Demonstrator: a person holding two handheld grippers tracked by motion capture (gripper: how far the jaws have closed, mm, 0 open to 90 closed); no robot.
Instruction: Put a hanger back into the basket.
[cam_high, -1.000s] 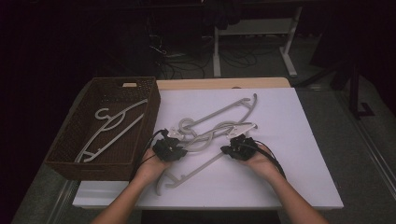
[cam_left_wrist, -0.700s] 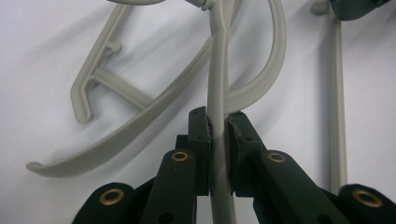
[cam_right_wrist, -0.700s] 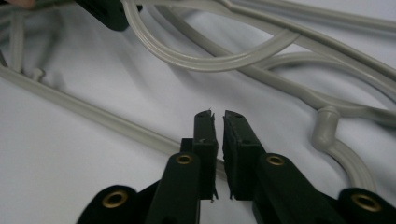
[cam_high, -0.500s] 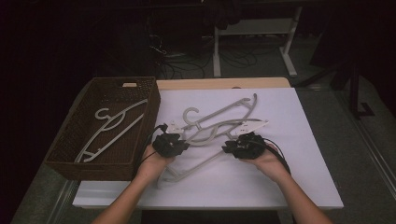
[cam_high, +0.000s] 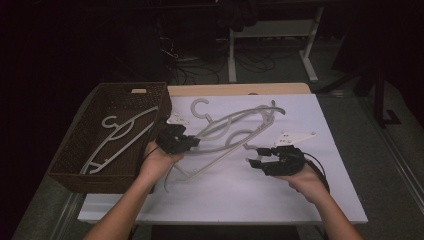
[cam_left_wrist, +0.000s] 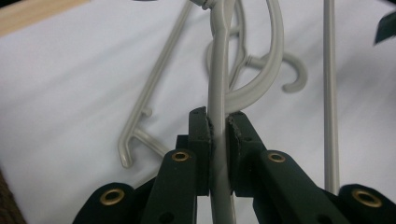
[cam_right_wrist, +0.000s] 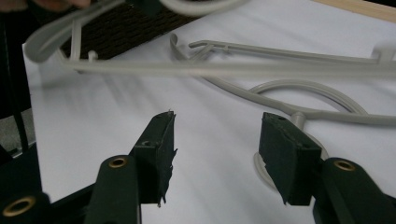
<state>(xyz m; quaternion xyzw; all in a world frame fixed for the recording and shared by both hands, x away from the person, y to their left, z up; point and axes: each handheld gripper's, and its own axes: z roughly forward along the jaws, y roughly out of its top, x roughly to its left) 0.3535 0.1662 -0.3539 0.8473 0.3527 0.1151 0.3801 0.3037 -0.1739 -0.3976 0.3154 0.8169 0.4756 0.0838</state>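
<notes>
The left gripper (cam_high: 186, 141) is clamped on the arm of a grey hanger (cam_high: 227, 131) and holds it above the white table (cam_high: 300, 200), near its left edge, just beside the wicker basket (cam_high: 67, 172). The right gripper (cam_high: 260, 161) has just been opening, with nothing between its jaws. I judge the step is carrying this hanger into the basket. Its far end lies over another hanger (cam_high: 260, 114), so it may catch. The front part of the table has open room
</notes>
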